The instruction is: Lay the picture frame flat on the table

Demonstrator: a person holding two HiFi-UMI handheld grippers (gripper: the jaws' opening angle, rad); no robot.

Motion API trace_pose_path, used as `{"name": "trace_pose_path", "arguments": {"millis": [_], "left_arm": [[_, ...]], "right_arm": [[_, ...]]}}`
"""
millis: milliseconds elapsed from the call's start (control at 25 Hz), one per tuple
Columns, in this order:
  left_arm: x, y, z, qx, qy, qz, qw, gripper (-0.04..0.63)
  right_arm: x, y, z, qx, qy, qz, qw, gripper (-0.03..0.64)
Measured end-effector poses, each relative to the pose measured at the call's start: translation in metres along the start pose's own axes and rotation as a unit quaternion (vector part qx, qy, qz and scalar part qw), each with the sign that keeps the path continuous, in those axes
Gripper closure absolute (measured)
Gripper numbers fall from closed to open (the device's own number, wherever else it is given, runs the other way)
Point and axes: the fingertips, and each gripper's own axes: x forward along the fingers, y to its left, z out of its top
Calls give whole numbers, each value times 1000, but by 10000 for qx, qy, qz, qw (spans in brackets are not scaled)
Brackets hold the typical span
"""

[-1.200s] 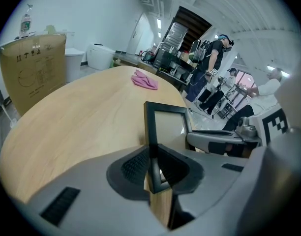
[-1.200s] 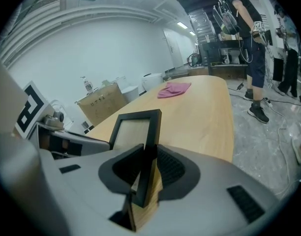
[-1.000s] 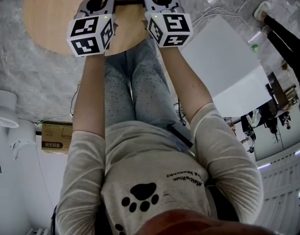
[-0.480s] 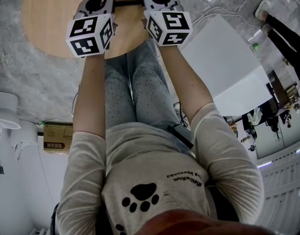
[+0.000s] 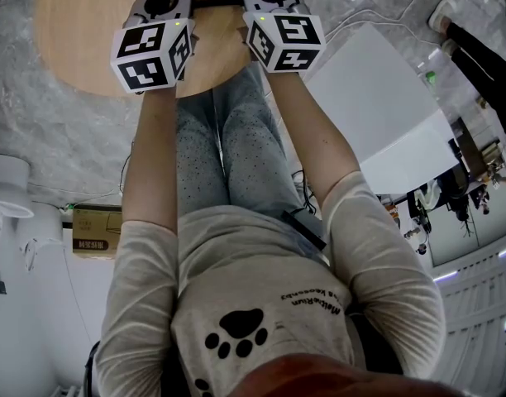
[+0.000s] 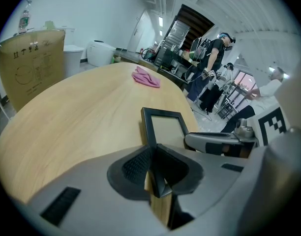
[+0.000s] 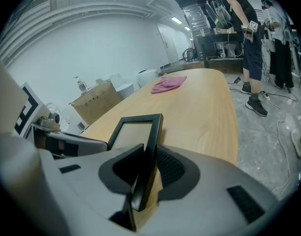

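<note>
Closing a little more, is it, the left gripper point(image 6: 153, 170)?

Yes, its jaws are coming together on one side rail of the picture frame point(image 6: 165, 128), and the ribbed pads point(image 6: 135, 165) are already pressing on the black edge. The right gripper point(image 7: 146, 173) is clamping the opposite rail and is not changing its hold.

And the frame itself, is it moving?

Hardly. Compared with a second ago, the two marker cubes are sitting only a little farther from the person's body, so the frame is travelling slightly outward over the round wooden table point(image 6: 76, 117). It is hanging between the two grippers, near the table's close edge, and it seems to be leaning rather than lying flat. Whether its lower side is touching the wood, I am not managing to see.

What is that meaning for the job?

I am thinking the lowering is only beginning, and the person is securing the grip first. The pink cloth point(image 6: 146, 77) is lying well apart, so it is not getting in the way.
</note>
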Motion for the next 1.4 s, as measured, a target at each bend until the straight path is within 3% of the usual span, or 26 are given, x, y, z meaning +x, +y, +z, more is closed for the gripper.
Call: {"name": "trace_pose_path", "arguments": {"millis": [1080,1320,1400], "left_arm": [[4,6,-1,-93,31,128,9999,540],[1,-5,7,573,-86,228,9981,575],[6,-8,4,578,-7,170,9982,577]], "right_arm": [[8,-1,-5,125,298,-135,9994,528],[9,-3,-6,128,282,-180,9994,528],[9,-5,-6,104,302,-218,9993,526]]}}
